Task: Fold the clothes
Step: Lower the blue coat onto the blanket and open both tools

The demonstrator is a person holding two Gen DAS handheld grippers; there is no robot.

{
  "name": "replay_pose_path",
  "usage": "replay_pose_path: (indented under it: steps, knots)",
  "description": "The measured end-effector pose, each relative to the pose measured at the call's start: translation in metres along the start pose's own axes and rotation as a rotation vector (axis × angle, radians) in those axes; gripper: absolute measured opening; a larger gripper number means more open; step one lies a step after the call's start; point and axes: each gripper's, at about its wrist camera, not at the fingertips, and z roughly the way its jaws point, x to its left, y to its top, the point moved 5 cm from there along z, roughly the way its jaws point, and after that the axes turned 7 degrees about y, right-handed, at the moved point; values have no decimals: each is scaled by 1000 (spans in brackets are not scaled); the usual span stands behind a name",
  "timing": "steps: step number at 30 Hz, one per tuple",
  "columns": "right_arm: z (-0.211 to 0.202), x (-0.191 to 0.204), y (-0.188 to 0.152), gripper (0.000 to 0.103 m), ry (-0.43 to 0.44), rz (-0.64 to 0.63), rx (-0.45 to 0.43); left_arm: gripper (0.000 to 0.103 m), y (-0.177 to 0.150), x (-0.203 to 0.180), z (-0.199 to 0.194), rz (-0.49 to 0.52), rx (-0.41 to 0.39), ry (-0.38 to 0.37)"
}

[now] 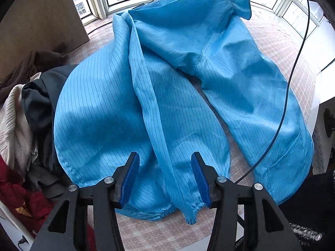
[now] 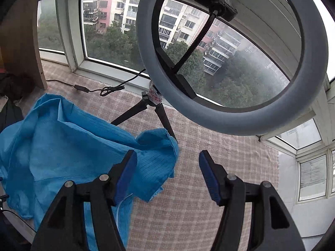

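Note:
A blue pinstriped jacket [image 1: 167, 79] lies spread on the checked pink cloth surface [image 1: 146, 232]. One sleeve [image 1: 150, 113] runs down its middle, with its elastic cuff [image 1: 191, 213] near the front edge. My left gripper [image 1: 165, 175] is open and hovers just above this sleeve near the cuff, one finger on each side. In the right wrist view the jacket's far part [image 2: 73, 146] lies at the left. My right gripper [image 2: 167, 173] is open and empty, its left finger over the jacket's edge, its right finger over bare cloth.
A pile of other clothes, white [image 1: 14, 125], dark [image 1: 39, 104] and red [image 1: 18, 198], lies left of the jacket. A ring light [image 2: 230, 62] on a tripod [image 2: 150, 108] stands at the back by the window, its cable [image 2: 104, 89] on the surface. A black cable [image 1: 293, 79] hangs over the jacket's right side.

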Motion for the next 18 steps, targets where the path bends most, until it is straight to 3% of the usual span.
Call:
replay_pose_path:
  steps: [2,4,7,9,12,18]
  knots:
    - [-12,-1,4,60,77,49,-48,49,1,10,-5,-18,-5,23]
    - [-20,-6,-2,60,97,110,-72,49,-5,20,-8,-32,-8,73]
    - [-32,12,-32,60,-9,20,-118,49,-23,28,-13,-52,-7,108]
    - [-38,36,-69,60,-13,-41,-129,49,-39,31,-14,-71,-5,116]
    - [-27,78,-135,60,94,-49,-86,49,-58,45,-16,-127,-8,134]
    - [-3,184,-200,60,443,68,-17,50,-78,94,-9,-267,-2,159]
